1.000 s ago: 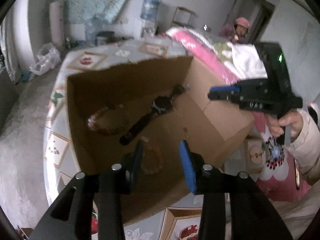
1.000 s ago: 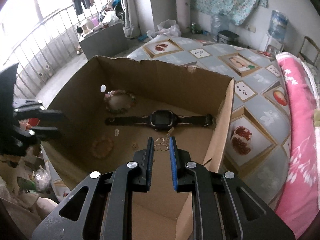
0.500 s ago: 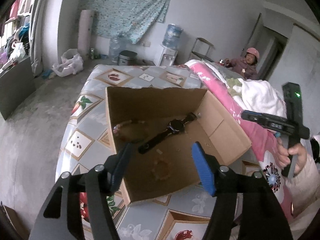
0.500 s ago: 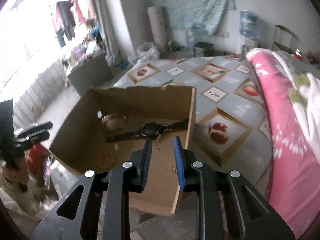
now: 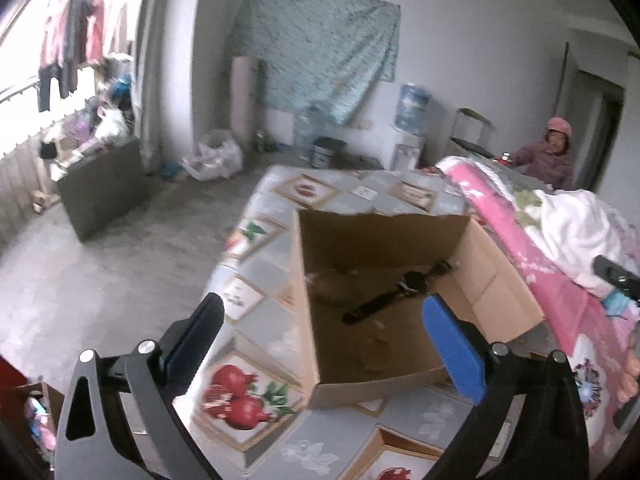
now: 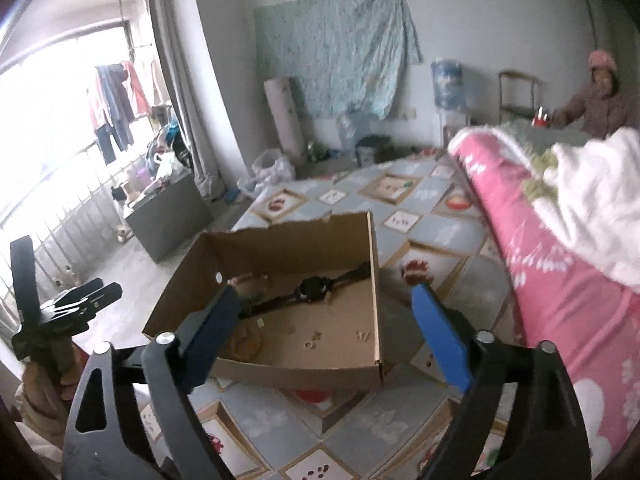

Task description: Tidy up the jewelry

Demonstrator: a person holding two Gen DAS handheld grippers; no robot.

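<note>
Left tongs and right tongs: both just opened wide, nothing between them. One cardboard box on the bed holds one watch and two bead bracelets.

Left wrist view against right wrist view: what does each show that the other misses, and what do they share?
Only the left wrist view shows the open left gripper from behind.

Only the right wrist view shows small metal trinkets on the box floor, a hole in the box wall, and the open right gripper.

Both show the open brown cardboard box on the fruit-patterned bedspread, holding the black wristwatch, and both grippers' jaws, just opened, hold nothing.
</note>
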